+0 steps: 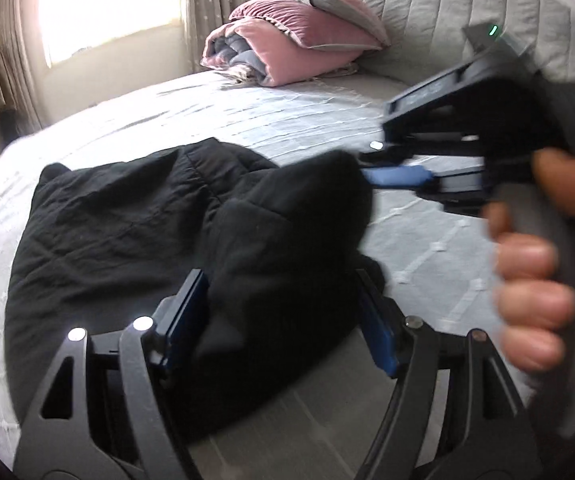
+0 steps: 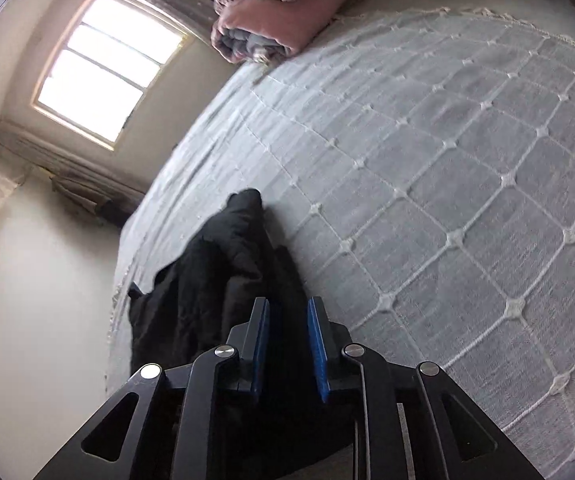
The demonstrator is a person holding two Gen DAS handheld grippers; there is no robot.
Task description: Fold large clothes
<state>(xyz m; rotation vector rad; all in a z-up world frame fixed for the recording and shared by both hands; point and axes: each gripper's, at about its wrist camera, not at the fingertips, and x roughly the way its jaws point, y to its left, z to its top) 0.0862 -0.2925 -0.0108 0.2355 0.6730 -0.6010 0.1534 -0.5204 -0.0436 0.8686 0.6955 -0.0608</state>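
My worry is the black garment (image 1: 135,220), lying bunched on the bed (image 1: 295,116): my left gripper (image 1: 283,320) stands wide with a thick hump of cloth between its pads, so it may catch several layers, while my right gripper (image 1: 371,176) pinches only a lifted edge that could slip out. The left wrist view shows that right-hand pinch and the whole spread of cloth; in the right wrist view the jaws look narrow, and I cannot tell there what they hold.
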